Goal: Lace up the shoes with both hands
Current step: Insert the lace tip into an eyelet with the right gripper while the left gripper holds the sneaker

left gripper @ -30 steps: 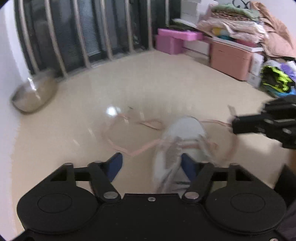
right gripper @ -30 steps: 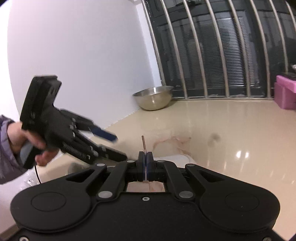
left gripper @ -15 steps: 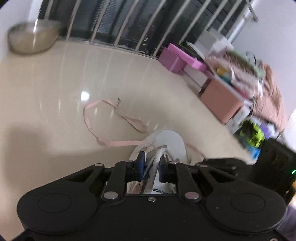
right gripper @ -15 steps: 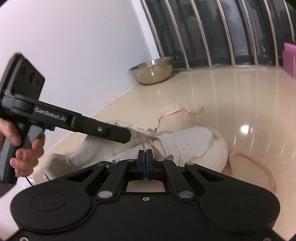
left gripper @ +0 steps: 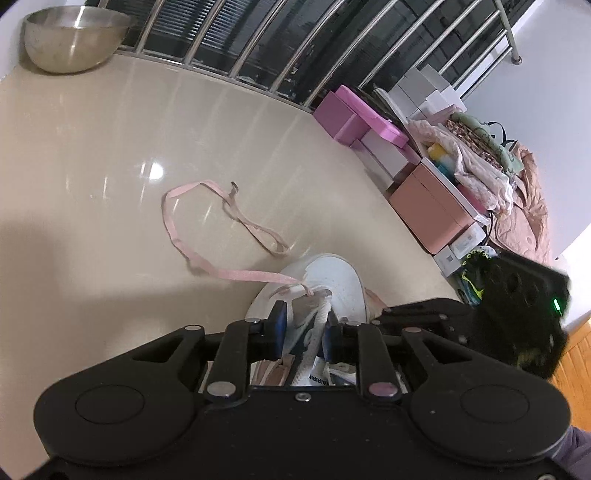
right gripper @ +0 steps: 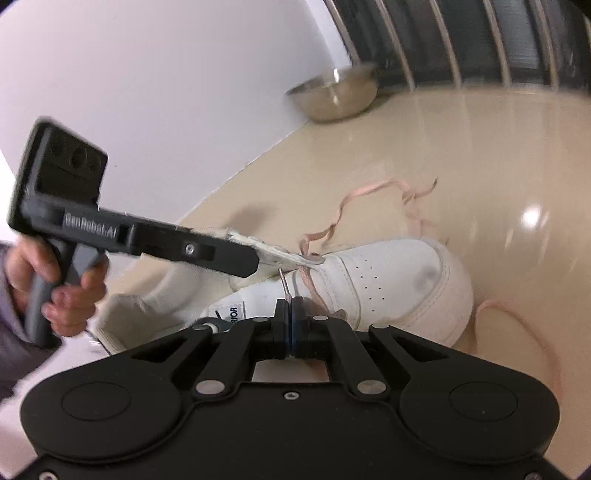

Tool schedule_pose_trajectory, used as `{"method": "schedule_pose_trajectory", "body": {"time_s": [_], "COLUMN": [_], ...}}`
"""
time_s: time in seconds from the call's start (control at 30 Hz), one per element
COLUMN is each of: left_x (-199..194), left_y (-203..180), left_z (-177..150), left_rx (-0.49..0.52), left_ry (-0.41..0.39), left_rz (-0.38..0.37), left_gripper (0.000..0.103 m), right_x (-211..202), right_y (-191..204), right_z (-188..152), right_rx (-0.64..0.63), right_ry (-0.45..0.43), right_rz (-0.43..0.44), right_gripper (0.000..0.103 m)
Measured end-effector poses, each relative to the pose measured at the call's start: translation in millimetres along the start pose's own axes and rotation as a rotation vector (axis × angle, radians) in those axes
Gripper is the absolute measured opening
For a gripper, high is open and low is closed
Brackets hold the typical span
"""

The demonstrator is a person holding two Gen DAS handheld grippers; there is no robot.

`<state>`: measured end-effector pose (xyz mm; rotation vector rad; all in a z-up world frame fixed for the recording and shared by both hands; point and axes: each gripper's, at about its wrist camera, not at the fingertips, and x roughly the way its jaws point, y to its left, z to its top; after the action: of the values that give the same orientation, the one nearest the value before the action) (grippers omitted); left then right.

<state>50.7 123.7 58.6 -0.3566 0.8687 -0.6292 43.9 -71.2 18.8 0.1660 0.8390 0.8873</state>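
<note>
white shoe (right gripper: 388,273) on floor; left hand-held gripper (left gripper: 304,326) pinches eyelet flap, right hand-held gripper (right gripper: 289,308) clamps pink lace (left gripper: 207,258) tip.

Light is being mirrored by the glossy floor (left gripper: 110,122) and metal bowl (left gripper: 72,35); the perforated shoe (right gripper: 388,280) is being shown smooth.

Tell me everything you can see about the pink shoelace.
The flat pink fabric shoelace is threaded through the lowest eyelets of the white leather sneaker, near the toe. One free end trails over the glossy beige floor in a loose, twisted loop and ends in a dark tip. The other end is pinched in the right hand-held gripper, its metal-looking tip sticking up between the shut jaws. The left hand-held gripper grips the sneaker's eyelet flap beside it.
</note>
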Motion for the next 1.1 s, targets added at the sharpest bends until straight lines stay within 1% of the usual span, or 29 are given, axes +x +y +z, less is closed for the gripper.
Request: {"method": "schedule_pose_trajectory", "body": {"time_s": [0.1,0.2,0.53,0.63,0.73,0.87,1.07,1.1], "left_x": [0,0,1,2,2,2,2,2], "left_y": [1,3,7,9,9,5,4,1], "left_z": [1,0,0,-1,-2,-3,-4,-5], "left_rx": [0.003,-0.002,-0.011,-0.011,-0.011,0.008,0.020,0.047], "left_ry": [0.006,0.003,0.000,-0.004,-0.008,-0.010,-0.011,-0.010], "left_rz": [-0.003,-0.010,-0.025,-0.025,-0.025,-0.013,-0.013,-0.006], "left_gripper": [0.021,0.021,0.022,0.025,0.025,0.025,0.025,0.025], "right_x": [3,4,2,0,-2,-1,2,3], "right_y": [-19,-26,-16,-14,-14,-19,-17,-17], "right_z": [10,12,13,12,11,9,12,12], "right_rx": [0.084,0.103,0.048,0.042,0.038,0.060,0.067,0.068], "right_ry": [0.052,0.070,0.070,0.062,0.044,0.026,-0.009,-0.015], "right_rz": [0.096,0.141,0.121,0.110,0.112,0.131,0.134,0.134], "right_gripper": [0.000,0.000,0.000,0.000,0.000,0.000,0.000,0.000]}}
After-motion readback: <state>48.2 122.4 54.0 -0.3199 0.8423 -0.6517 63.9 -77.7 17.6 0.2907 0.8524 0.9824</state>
